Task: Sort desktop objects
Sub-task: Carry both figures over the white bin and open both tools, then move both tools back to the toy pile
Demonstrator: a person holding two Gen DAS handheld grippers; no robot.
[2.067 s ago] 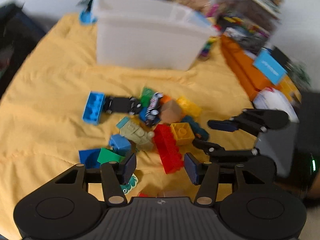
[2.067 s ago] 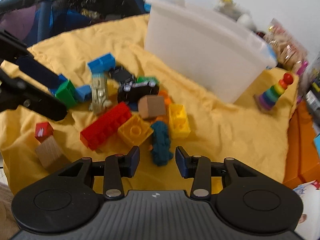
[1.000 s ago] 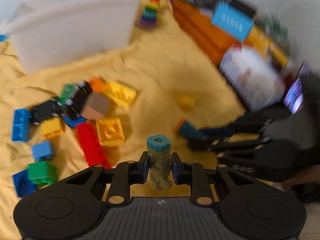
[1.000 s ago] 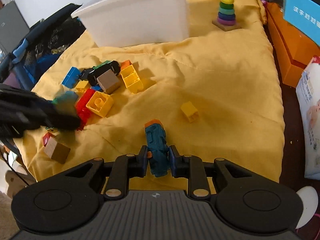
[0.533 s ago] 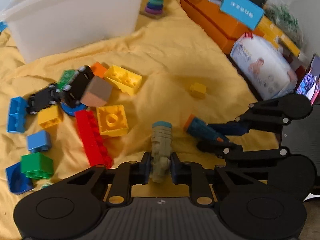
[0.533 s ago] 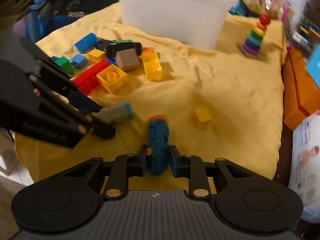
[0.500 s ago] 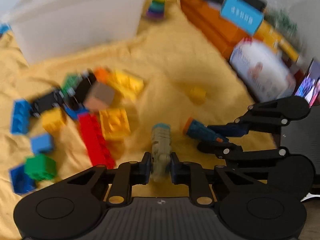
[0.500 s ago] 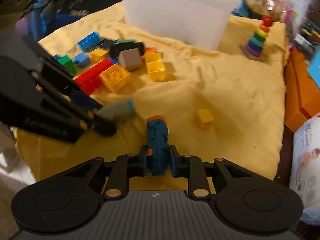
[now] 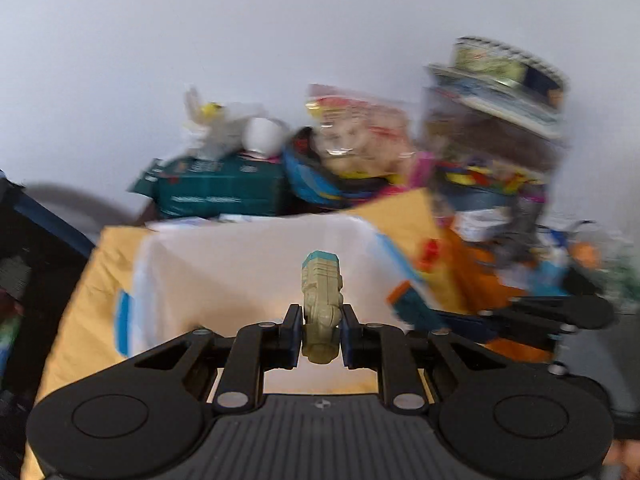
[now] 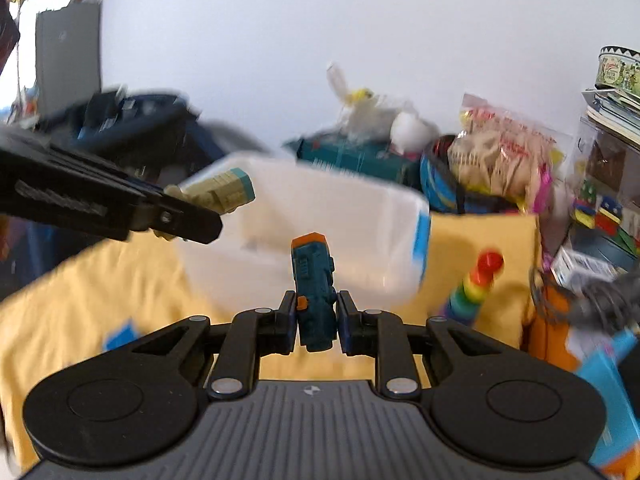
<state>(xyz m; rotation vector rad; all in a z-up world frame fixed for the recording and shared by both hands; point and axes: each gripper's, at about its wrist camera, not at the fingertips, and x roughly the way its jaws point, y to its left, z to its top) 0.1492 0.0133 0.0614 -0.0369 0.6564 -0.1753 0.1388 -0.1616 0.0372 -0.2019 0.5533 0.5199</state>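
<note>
White translucent plastic is the biggest thing before us: the storage bin [image 10: 340, 236] stands just ahead of both hand-held grippers, open-topped on the yellow cloth [image 10: 100, 280] that covers the tabletop, and we judge it the place these pieces are meant for. Its thin walls look likely to flex, so we would drop things in rather than press against them. Off to the right of the right hand-held gripper [image 10: 317, 322] a rainbow ring stacker [image 10: 472, 284] stands on the cloth, near the bin but apart from it. Our right hand-held gripper is clamped on a teal toy figure [image 10: 314, 292] with an orange cap, held by its lower half so the cap end juts forward toward the bin. Our left hand-held gripper [image 9: 321, 332] is likewise pinched tight on a tan toy figure [image 9: 322, 300] with a teal cap, gripped low, the cap pointing at the bin. Both figures look like hard moulded plastic: light, stiff, with ridged sides that give the pads purchase, though smooth enough to slip if we slacken. Holding them across the flat flanks near the base seems the safest place.
</note>
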